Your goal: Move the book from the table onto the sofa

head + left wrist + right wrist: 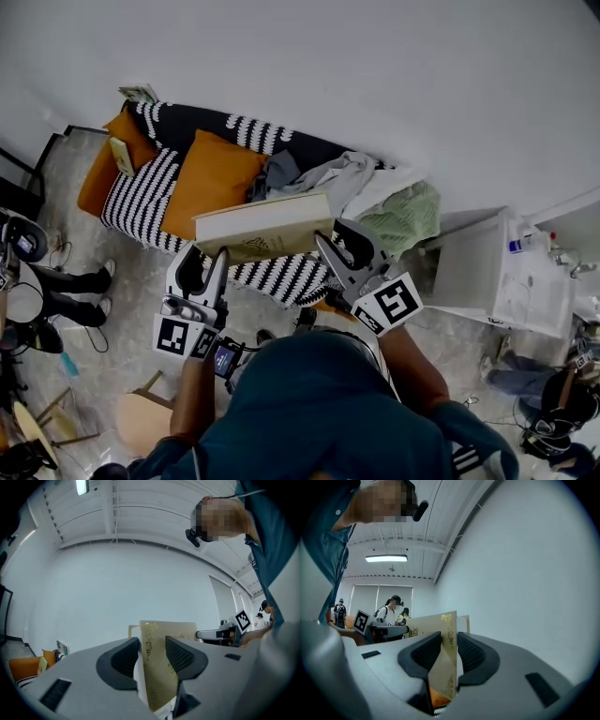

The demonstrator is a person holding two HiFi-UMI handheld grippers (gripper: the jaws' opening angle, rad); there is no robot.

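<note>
**Left tool** (pixel 207 264): jaws partly apart, pads pressed on the book (pixel 267 223) near its left end.

**Right tool** (pixel 345 246): same, narrower gap, clamped near the right end. Both hands are equally near.

**Book:** carried flat in the air between the tools, off the desk (pixel 487 281) at far right. Its long axis runs tool to tool, roughly along the front edge of the sofa (pixel 141 192).

**Key relation:** the sofa lies ahead of and below the tools. An orange cushion (pixel 211 173), grey clothes (pixel 314 173) and a green blanket (pixel 405 217) crowd the back of the seat. Judged free: the striped strip by the front edge.

**Hidden:**
- The book covers the seat beneath it.
- Its height above the seat is not readable.
- Both gripper views show wall, not the sofa seat.
</note>
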